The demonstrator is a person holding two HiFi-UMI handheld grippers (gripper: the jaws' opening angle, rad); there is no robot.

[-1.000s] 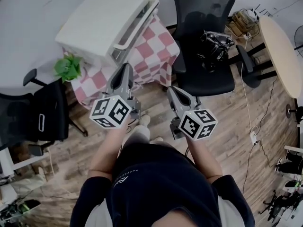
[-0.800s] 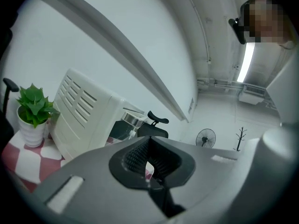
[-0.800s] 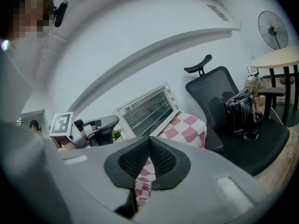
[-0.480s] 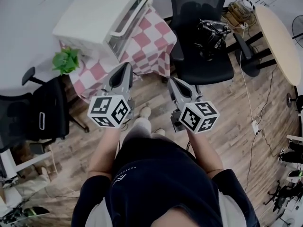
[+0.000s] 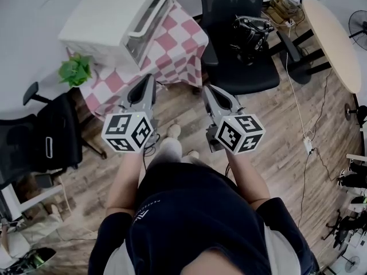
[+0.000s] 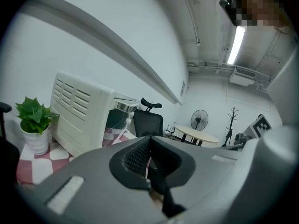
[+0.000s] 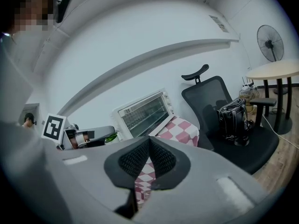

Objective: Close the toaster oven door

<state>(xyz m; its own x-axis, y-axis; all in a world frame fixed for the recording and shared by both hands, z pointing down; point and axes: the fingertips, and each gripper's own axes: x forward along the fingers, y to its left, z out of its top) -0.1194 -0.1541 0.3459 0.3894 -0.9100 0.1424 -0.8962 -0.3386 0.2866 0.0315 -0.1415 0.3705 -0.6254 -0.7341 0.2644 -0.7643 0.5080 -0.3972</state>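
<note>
– Floorboards (image 5: 298, 113) of brown wood fill most of the head view. What stands on them?

– Biggest is a black office chair (image 5: 241, 67), which works as a holder of sorts: a black bag (image 5: 249, 30) sits on its seat. The bag's inside cannot be seen. Left of the chair is a low table under a red and white checked cloth (image 5: 178, 44).

– And the toaster oven?

– The toaster oven (image 5: 109, 16), a white one, stands on that cloth against the wall, its glass front turned towards the chair. In the right gripper view its door (image 7: 142, 113) appears to stand upright against the front. Behind the glass only wire rack bars can be made out.

– Anything smaller?

– A white pot (image 6: 36, 141) sits on the cloth just beside the oven's vented side and holds a leafy green plant (image 5: 74, 70).

– The grippers?

– Both hang over the floor, well apart from the oven. The left gripper (image 5: 148, 79) has its jaws pressed together with nothing between them, and so has the right gripper (image 5: 207, 89).
</note>
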